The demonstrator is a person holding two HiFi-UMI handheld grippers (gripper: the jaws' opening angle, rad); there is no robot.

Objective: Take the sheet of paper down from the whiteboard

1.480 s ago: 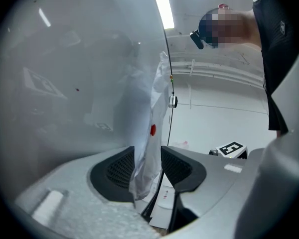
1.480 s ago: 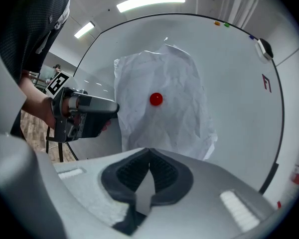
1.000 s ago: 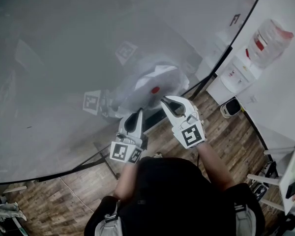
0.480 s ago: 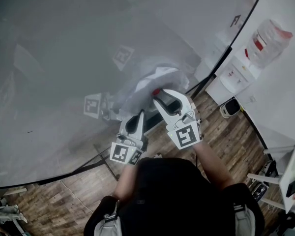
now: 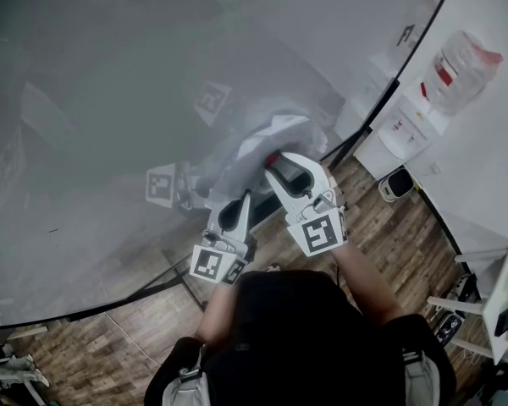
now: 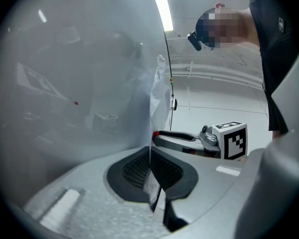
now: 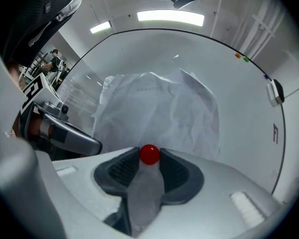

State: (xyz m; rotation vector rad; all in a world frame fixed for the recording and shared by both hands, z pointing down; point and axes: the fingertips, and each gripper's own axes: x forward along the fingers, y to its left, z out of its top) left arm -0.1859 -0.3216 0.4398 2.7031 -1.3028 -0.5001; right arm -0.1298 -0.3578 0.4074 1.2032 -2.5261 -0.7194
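Crumpled white sheet of paper [image 5: 275,135] hangs on the glossy grey whiteboard [image 5: 110,91] in the head view, pinned by a small round red magnet [image 5: 272,158] near its lower edge. The right gripper [image 5: 278,164] reaches to that magnet, with one grey jaw on either side of it. The left gripper [image 5: 243,196] sits just below and to the left of the magnet, its tips at the paper's lower left edge.

In the left gripper view the two dark pads are pressed together on the thin paper [image 6: 158,96], which rises edge-on out of the seam between them. The left gripper [image 6: 150,153] thus pinches the sheet, and the whiteboard [image 6: 74,78] fills the frame to the left. The magnet [image 6: 155,133] shows just above the pads, at the tip of the right gripper [image 6: 158,136], which comes in from the right.

In the right gripper view the jaws of the right gripper [image 7: 149,157] stand wide, and the magnet [image 7: 149,154] sits between the pad tips, filling the gap. The paper [image 7: 159,108] spreads wrinkled above the magnet, and a blurred strip of it runs down between the jaws. The left gripper [image 7: 92,144] lies to the left of the magnet, at the sheet's edge.
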